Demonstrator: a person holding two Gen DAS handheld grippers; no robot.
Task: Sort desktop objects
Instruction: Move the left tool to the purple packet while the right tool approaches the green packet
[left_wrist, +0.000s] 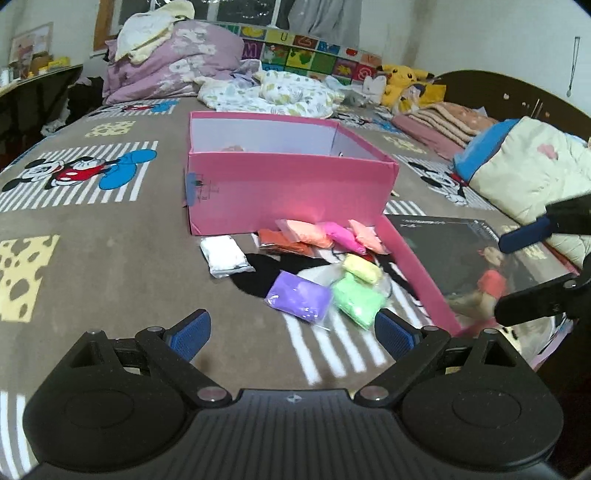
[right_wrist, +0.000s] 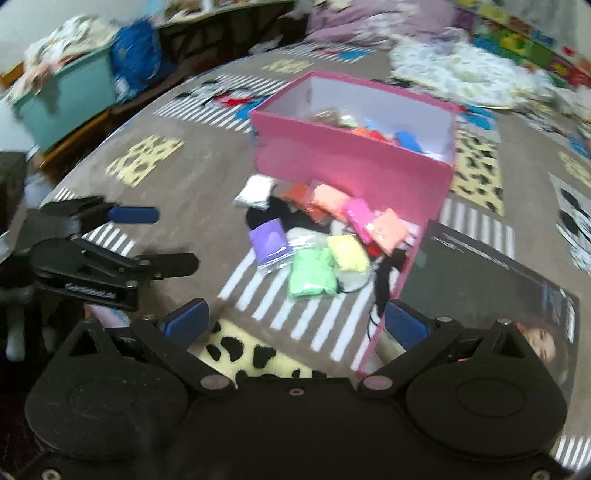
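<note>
With both grippers' jaws apart and empty, best to lower the left gripper over the purple bag lying on the bed before the pink box, pinching mid-packet.

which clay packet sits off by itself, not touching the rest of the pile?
The white clay packet, left of the pile and near the pink cardboard box's front corner. The orange, pink, yellow, green and purple packets cluster together; the white one has bare blanket around it.

Both grippers, left and right, are matte black plastic with ribbed blue pads, silver pivot screws, round housings and a ridged central body.
</note>
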